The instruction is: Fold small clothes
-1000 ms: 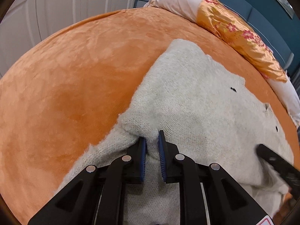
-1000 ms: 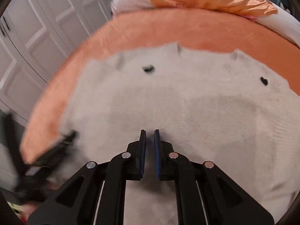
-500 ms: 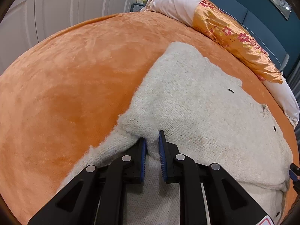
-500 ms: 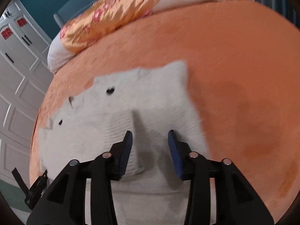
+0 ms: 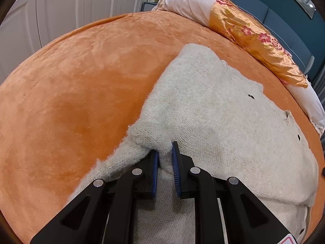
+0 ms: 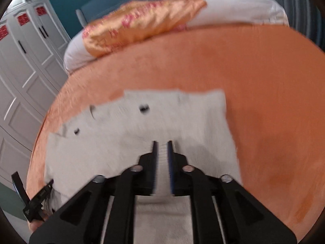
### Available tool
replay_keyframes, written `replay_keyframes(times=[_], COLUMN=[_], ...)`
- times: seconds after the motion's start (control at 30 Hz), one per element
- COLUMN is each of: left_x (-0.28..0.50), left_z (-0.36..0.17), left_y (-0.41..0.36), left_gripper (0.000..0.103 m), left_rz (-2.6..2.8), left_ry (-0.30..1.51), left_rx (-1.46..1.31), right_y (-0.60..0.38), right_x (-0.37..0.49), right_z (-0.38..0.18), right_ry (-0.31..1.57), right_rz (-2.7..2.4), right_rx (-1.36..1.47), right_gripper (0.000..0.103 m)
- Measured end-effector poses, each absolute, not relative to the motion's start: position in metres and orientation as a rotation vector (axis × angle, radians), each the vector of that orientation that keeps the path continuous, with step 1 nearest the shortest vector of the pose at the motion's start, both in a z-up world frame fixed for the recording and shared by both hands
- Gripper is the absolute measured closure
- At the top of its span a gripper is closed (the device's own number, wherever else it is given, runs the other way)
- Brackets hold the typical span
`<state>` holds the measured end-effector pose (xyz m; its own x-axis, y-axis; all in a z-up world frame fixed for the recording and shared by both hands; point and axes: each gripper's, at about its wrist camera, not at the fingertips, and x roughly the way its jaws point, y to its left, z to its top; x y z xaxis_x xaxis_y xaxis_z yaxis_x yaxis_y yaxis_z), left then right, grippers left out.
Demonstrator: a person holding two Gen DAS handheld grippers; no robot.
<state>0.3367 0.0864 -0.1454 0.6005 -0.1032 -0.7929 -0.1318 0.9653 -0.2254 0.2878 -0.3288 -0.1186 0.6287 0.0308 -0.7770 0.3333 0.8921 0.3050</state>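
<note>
A fuzzy white knit sweater [image 5: 213, 109] with small dark buttons lies spread on an orange plush bedspread [image 5: 81, 85]. My left gripper [image 5: 165, 152] is shut on a bunched fold of the sweater at its near left edge, beside a sleeve that trails toward the camera. The sweater also shows in the right wrist view [image 6: 142, 134], which is blurred. My right gripper [image 6: 161, 148] is over the sweater's near edge with its jaws almost together; a strip of the knit sits between them. The left gripper appears at the far left of the right wrist view [image 6: 38, 197].
A white bolster pillow [image 5: 189, 2] with an orange floral satin cover [image 5: 254, 38] lies along the bed's far edge. White wardrobe doors [image 5: 61, 6] stand beyond the bed on the left, with a teal wall behind the headboard. Bare bedspread [image 6: 264, 101] lies right of the sweater.
My right gripper swung from the sweater's middle to its right side, opened, then closed on the near edge. My left gripper held its pinch and stayed almost still.
</note>
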Motion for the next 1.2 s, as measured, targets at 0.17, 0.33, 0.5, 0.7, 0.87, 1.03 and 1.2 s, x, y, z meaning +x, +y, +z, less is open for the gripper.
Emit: replay_keyframes(times=[0.17,0.33,0.5,0.7,0.87,1.03,1.2], left_x=[0.335,0.335,0.335,0.336,0.337,0.328,0.261], left_z=[-0.146,-0.146,-0.146,-0.147,-0.148,-0.136,-0.105], left_y=[0.085,0.085,0.081,0.079,0.073,0.089,0.107], left_gripper=[0.087,0.087,0.087,0.087,0.087,0.08,0.042], left_rz=[0.018,0.018,0.024,0.032,0.055,-0.003,-0.035], left_ry=[0.918,0.917,0.913,0.916,0.912,0.91,0.937], left_rx=[-0.269,-0.269,-0.257,-0.235,-0.182,-0.274,-0.264], right_y=[-0.317,-0.308,-0.314,-0.336,-0.341,-0.34,-0.353], right_x=[0.297,0.3,0.276,0.307,0.315,0.257,0.144], right_z=[-0.148,-0.123,-0.052,-0.139,-0.166,-0.117,-0.108], right_ry=[0.958,0.908,0.619,0.903,0.986,0.921,0.935], right_rz=[-0.157,-0.135,-0.122,-0.218,-0.24,-0.239,-0.241], right_rx=[0.46,0.424,0.392,0.396,0.399,0.458,0.542], right_gripper=[0.039,0.099,0.099,0.099,0.099,0.07,0.055])
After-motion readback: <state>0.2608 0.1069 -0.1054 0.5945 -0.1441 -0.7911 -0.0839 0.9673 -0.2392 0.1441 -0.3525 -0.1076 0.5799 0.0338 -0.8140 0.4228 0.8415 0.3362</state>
